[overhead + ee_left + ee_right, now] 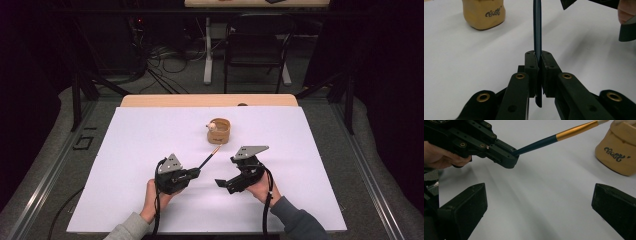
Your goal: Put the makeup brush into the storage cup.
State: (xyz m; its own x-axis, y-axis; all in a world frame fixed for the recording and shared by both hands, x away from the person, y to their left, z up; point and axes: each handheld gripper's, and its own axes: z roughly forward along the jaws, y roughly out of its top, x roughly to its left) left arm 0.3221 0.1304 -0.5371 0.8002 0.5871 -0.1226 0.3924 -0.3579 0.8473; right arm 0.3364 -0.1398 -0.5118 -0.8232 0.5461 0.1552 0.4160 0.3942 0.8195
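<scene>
One white sheet (150, 200) covers the wooden table, and on it lie the work's two things: one slender brush (209, 157) with a dark blue handle and a gold-coloured metal band, and one small tan paper-like pouch (219, 131) with rolled rim and dark script lettering. Two hand-held black two-jaw grippers are at the near half of the sheet, one in each of the person's two hands.

The left gripper (196, 172) has its jaws pressed together on the lower end of the brush handle (537, 30); a short stub of the handle sticks out behind the pads. The brush slants up and away from this gripper toward the pouch, its gold band and pale tip ending just in front of the pouch (617, 152), near its rim; whether the tip touches it cannot be told.

The right gripper (219, 183) is just beside the left one, apart from it and from the brush. Its two jaws stand wide apart with nothing between them, only bare white sheet (541, 202). In the right gripper view the left gripper (511, 157) and brush (556, 138) cross the upper part.

One dark chair (257, 45) stands on the floor beyond the table.
</scene>
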